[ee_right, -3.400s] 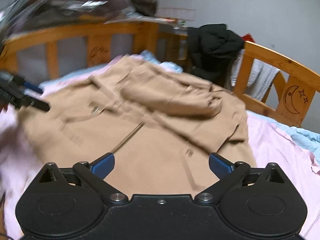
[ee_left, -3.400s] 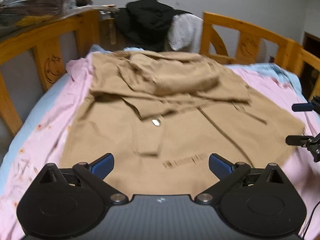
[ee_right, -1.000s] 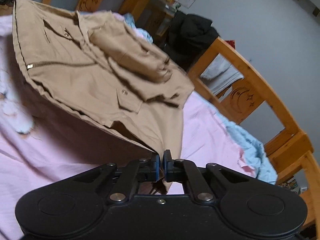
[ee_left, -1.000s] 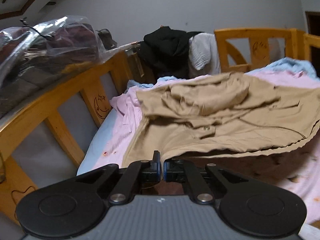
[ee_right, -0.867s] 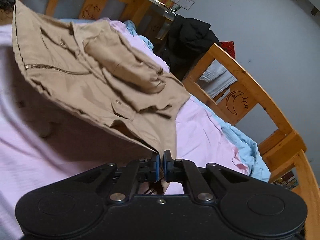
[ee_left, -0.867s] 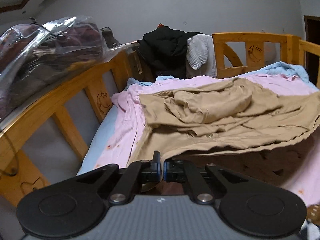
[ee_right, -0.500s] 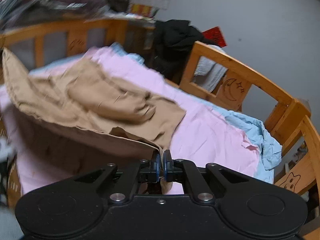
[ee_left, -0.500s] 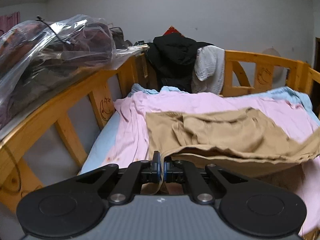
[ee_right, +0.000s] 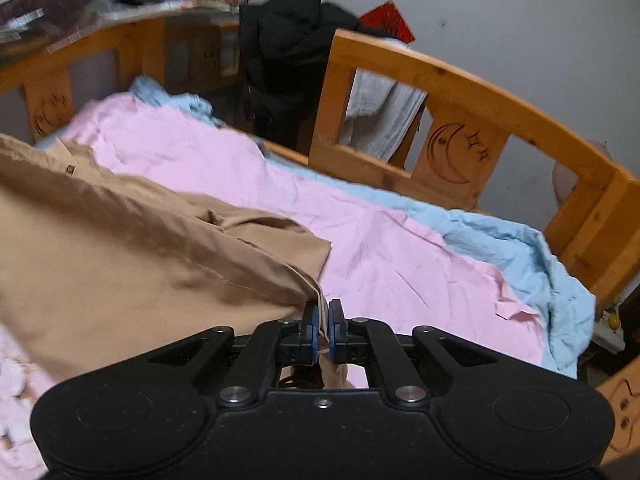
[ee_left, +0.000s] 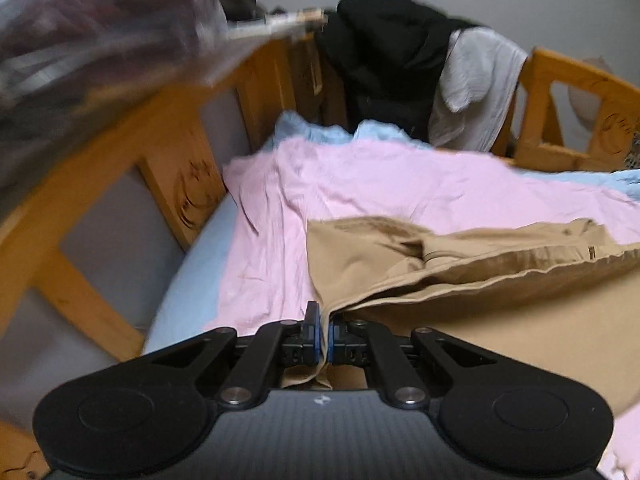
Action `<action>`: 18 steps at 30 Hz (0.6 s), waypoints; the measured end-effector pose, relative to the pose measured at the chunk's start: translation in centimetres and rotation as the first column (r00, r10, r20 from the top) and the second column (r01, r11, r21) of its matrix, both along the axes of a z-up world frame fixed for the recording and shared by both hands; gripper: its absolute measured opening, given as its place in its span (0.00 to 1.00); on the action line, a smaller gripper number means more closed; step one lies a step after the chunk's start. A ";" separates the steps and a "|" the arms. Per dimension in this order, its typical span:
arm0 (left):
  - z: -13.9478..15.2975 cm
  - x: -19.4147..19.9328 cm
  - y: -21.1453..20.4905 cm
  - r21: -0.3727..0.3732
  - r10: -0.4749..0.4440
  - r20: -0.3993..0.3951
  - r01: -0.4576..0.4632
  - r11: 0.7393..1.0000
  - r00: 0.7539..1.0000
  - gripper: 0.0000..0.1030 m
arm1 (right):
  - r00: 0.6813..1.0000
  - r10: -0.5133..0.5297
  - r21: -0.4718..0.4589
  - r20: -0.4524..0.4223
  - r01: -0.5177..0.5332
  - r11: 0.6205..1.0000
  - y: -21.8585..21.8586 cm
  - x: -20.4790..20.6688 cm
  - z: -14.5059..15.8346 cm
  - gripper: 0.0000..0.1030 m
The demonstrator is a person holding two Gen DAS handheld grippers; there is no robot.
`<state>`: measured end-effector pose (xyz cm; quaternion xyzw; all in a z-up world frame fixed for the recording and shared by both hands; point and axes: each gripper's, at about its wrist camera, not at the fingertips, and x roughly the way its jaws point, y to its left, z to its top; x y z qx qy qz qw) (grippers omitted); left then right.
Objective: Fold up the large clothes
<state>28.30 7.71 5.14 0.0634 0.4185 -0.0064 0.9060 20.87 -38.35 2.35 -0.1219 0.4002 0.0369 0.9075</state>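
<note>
A large tan jacket [ee_left: 460, 264] lies on the pink sheet [ee_left: 360, 176] of a bed. My left gripper [ee_left: 325, 320] is shut on its hem corner at the left side, and the lifted hem is doubled over the rest of the jacket. In the right wrist view the jacket [ee_right: 120, 248] spreads to the left. My right gripper [ee_right: 323, 312] is shut on the other hem corner, low over the pink sheet [ee_right: 380, 256].
A wooden bed rail [ee_left: 168, 148] runs along the left and another rail with moon cutouts [ee_right: 460, 120] along the far side. A black coat [ee_left: 384, 52] and white cloth [ee_left: 476, 80] hang over the rail. A blue blanket [ee_right: 520, 248] lies at the right edge.
Both grippers closed on the jacket's hem, lifted it and carried it forward over the jacket toward the collar end. The folded edge now lies lower and further up the bed.
</note>
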 end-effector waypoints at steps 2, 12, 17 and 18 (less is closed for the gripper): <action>-2.2 2.0 0.2 -0.010 0.008 -0.034 -0.008 1.000 0.999 0.03 | 0.999 -0.008 -0.006 -0.038 0.008 1.000 0.1 1.9 -1.9 0.04; -8.6 5.0 0.6 -0.058 0.019 -0.116 -0.026 0.998 0.993 0.05 | 0.996 -0.041 0.006 -0.084 0.042 0.999 0.1 5.4 -8.2 0.09; -7.8 4.2 1.0 -0.027 0.044 -0.087 -0.046 0.999 0.995 0.70 | 0.995 -0.095 0.009 0.034 0.095 0.995 0.4 3.1 -7.7 0.30; -7.4 3.7 1.2 -0.022 0.067 -0.058 -0.069 0.997 0.996 0.82 | 0.992 -0.110 0.019 0.062 0.109 0.994 0.3 2.6 -7.5 0.39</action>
